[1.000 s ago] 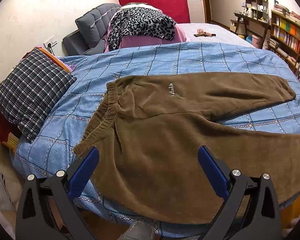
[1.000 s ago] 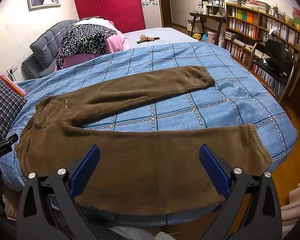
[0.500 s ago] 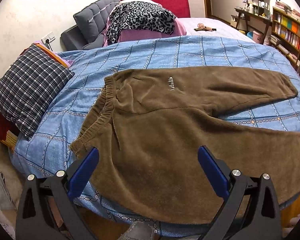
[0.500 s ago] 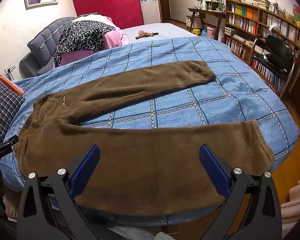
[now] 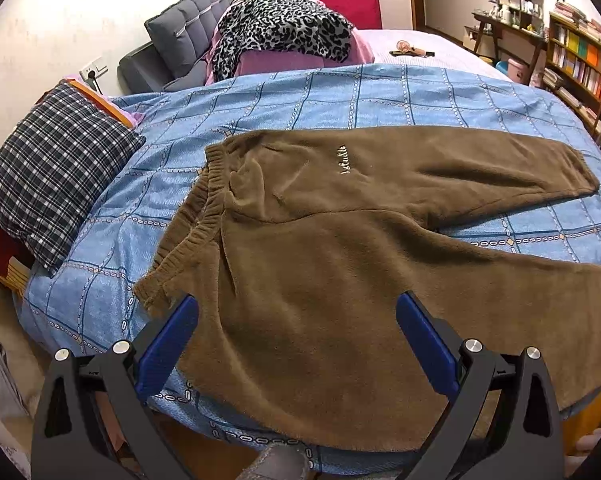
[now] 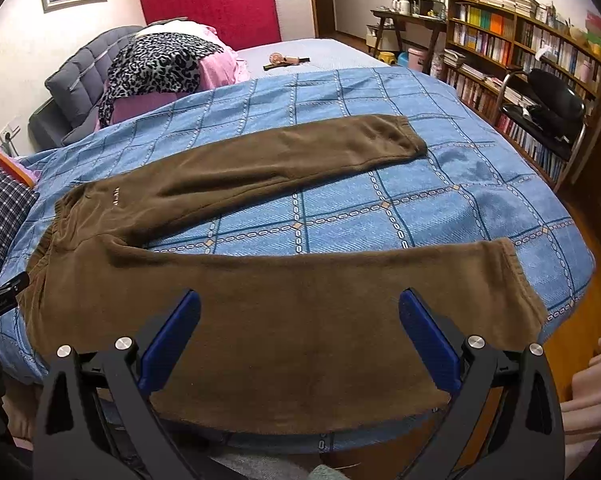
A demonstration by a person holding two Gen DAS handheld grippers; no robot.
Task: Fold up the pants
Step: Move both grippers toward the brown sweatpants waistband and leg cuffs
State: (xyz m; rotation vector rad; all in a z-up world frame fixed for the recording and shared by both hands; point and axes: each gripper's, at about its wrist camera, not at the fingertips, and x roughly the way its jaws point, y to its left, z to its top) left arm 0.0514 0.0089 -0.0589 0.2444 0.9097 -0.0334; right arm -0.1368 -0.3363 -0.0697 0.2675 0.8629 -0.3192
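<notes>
Across the blue checked bedspread point(image 5: 340, 96) I see the brown fleece pants point(image 5: 320, 280) spread flat, waistband point(image 5: 198, 216) to the left and both legs running right. The far leg point(image 6: 300, 152) angles away across the bed; the near leg point(image 6: 300, 312) lies along the bed's near edge, its hem hanging slightly over. Small pale script is embroidered on the hip point(image 5: 343, 160), but I cannot read it with any confidence.

My left gripper point(image 5: 296, 340) hovers above the seat of the pants near the waistband corner, its blue pads point(image 5: 168, 344) spread wide apart and holding nothing. My right gripper point(image 6: 298, 340) hangs over the middle of the near leg, fingers likewise wide apart and free of the cloth.

Left of the pants sits a plaid pillow point(image 5: 52, 168). At the far side lie a leopard-print garment point(image 5: 276, 32) on pink bedding, a grey headboard cushion point(image 5: 184, 36) and a red panel point(image 6: 208, 4). Bookshelves point(image 6: 520, 52) line the right wall.
</notes>
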